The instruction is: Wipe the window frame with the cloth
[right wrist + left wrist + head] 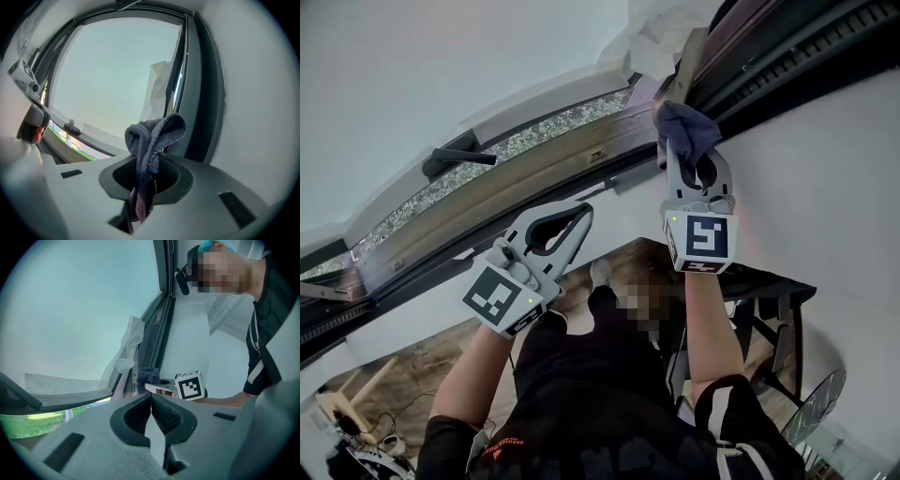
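The right gripper [145,177] is clamped on the cloth [152,136], its jaws closed around the middle of the bunch. The cloth's lower end drops out of sight into the slot between them. The cloth is dark blue-grey with a looped weave, folded over itself into a hooked lump above the jaws. It sits at the dark upright of the window frame [202,93], though actual contact is hard to make out. The left gripper [151,401] has its jaws together on nothing, lower along the frame.
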`<state>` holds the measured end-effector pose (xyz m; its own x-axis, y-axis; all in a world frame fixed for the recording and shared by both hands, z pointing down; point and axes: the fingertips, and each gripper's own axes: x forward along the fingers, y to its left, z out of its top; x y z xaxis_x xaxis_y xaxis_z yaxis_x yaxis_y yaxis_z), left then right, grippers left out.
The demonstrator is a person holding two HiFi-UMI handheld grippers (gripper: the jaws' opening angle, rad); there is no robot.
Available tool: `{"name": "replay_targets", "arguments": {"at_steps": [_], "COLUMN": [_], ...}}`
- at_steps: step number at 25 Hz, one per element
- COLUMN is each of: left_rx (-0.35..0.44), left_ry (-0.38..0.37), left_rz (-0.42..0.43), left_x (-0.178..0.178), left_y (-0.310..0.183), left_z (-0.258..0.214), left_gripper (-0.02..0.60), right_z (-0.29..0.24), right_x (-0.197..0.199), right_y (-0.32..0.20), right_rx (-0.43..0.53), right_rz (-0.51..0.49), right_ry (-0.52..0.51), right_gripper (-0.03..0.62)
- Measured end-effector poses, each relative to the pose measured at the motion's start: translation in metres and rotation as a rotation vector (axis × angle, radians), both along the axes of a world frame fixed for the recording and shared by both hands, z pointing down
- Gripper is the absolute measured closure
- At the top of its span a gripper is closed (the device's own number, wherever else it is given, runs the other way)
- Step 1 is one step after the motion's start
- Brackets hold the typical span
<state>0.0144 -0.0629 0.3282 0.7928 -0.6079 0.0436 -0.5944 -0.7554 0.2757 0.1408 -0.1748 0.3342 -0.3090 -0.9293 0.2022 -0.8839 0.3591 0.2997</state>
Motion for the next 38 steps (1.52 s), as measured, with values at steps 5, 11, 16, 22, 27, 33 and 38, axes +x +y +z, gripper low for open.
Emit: {"name": "replay_targets", "arguments": {"at_steps": [5, 11, 16, 22, 27, 33, 38], "left_rx": [-0.02, -0.041, -0.065, -0.083, -0.093, -0.1, -0.113], "left_ry": [-0.008, -0.016, -0.024, -0.029, -0.027, -0.026, -0.027], "left_rz": [-0.003, -0.008, -0.008, -0.005, -0.005, -0.012, -0.019], "left_x": [0.0, -0.002, -0.003, -0.004, -0.005, -0.01, -0.017], "left_y": [0.0, 0.0, 0.001, 0.004, 0.006, 0.01, 0.017], "left_z": [0.01, 0.021, 0.03, 0.04, 0.045, 0.049, 0.052], "left_gripper": [0.56, 0.56, 0.56, 0.56, 0.56, 0.56, 0.56], "right_z": [0.021, 0.04, 0.055, 0.075, 0.089, 0.101, 0.103], "right_x": [0.002, 0.001, 0.002, 0.001, -0.001, -0.01, -0.02], "right_y": [-0.002, -0.003, -0.003, -0.002, -0.001, 0.004, 0.01], "right_rx": [-0.035, -0.061, -0.086, -0.114, -0.137, -0.165, -0.177], "right_rz": [0.004, 0.003, 0.009, 0.013, 0.01, -0.001, -0.011], "right_ry": [-0.003, -0.001, -0.003, -0.001, -0.008, -0.027, -0.043], "right_gripper": [0.536, 0.536, 0.536, 0.536, 0.536, 0.536, 0.536]}}
